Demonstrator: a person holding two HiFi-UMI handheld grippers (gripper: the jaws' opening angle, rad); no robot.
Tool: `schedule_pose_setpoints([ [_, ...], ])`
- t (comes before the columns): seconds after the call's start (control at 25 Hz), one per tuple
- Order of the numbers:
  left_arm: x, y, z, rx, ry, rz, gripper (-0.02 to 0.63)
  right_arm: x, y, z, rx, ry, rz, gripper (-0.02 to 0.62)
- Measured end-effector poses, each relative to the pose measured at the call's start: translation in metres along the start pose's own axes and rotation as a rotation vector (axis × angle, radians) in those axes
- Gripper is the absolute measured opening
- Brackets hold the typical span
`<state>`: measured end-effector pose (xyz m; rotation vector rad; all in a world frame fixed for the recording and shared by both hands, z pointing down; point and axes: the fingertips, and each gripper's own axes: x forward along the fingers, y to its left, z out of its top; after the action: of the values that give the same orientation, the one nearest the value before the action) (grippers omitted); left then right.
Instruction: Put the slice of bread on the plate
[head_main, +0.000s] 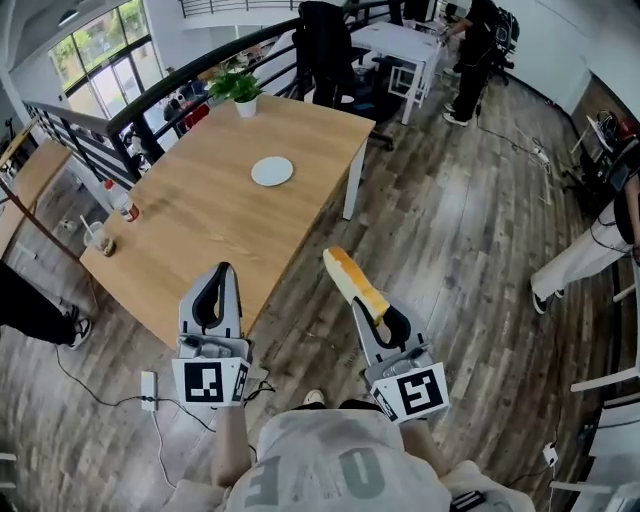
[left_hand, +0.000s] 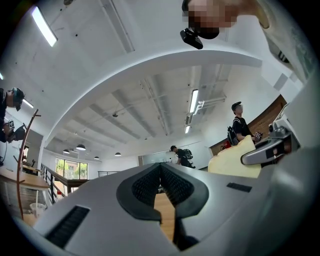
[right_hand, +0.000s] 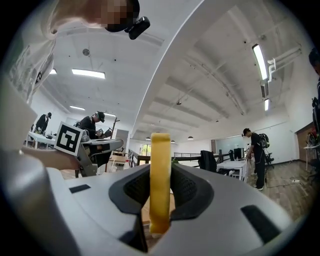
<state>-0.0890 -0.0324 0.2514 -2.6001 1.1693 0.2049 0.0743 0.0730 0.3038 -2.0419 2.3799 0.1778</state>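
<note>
Head view: the slice of bread (head_main: 355, 281) is off the worktop (head_main: 190, 215), held over the wooden floor (head_main: 470, 290) in the right gripper (head_main: 384, 316). It stands on edge. Its long axis runs from the jaws up and to the left, and the free end points toward the near corner of the worktop. The crust is golden-orange, with a paler face on the right side. The white plate (head_main: 272, 171) lies well apart from it near the middle of the worktop, with bare wood around it. A potted plant (head_main: 240, 90) stands at the far edge, and a bottle (head_main: 124, 205) and a cup (head_main: 98, 238) stand at the left edge. The left gripper (head_main: 220, 285) hangs beside the right one, over the worktop's near edge.

Left gripper view: the jaws meet at their tips with nothing between them. The pale face of the bread (left_hand: 234, 161) shows at the right, clamped in the right gripper (left_hand: 269, 150).

Right gripper view: the jaws are narrow, with both pads pressed on the slice (right_hand: 160, 182). It stands upright and edge-on as a thin yellow band, rising clear of the pads. The left gripper (right_hand: 95, 147) is just to the left.
</note>
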Motion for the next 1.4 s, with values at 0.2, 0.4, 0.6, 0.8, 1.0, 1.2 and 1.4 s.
schedule_pose_setpoints([
  [0.2,0.036,0.014,-0.027,-0.022,0.04,0.021,0.008,0.048,-0.025,-0.01,0.008,0.015,0.011,0.092],
  [0.4,0.089,0.014,-0.058,-0.061,0.08,0.005,0.008,0.109,-0.066,-0.026,0.005,0.002,0.039,0.092],
  [0.6,0.153,0.017,-0.08,-0.028,0.111,0.047,0.008,0.17,-0.11,-0.035,0.01,0.001,0.11,0.092],
  [0.8,0.212,0.027,-0.087,0.004,0.127,0.104,0.008,0.216,-0.159,-0.036,0.007,-0.006,0.148,0.093],
  [1.0,0.251,0.025,-0.096,0.018,0.165,0.124,0.008,0.252,-0.196,-0.053,0.031,0.018,0.172,0.092],
  [1.2,0.271,0.028,-0.101,0.032,0.175,0.155,0.008,0.281,-0.208,-0.056,0.007,0.013,0.211,0.092],
  [1.4,0.287,0.044,-0.113,-0.019,0.163,0.155,0.008,0.313,-0.198,-0.048,-0.005,-0.003,0.237,0.092],
])
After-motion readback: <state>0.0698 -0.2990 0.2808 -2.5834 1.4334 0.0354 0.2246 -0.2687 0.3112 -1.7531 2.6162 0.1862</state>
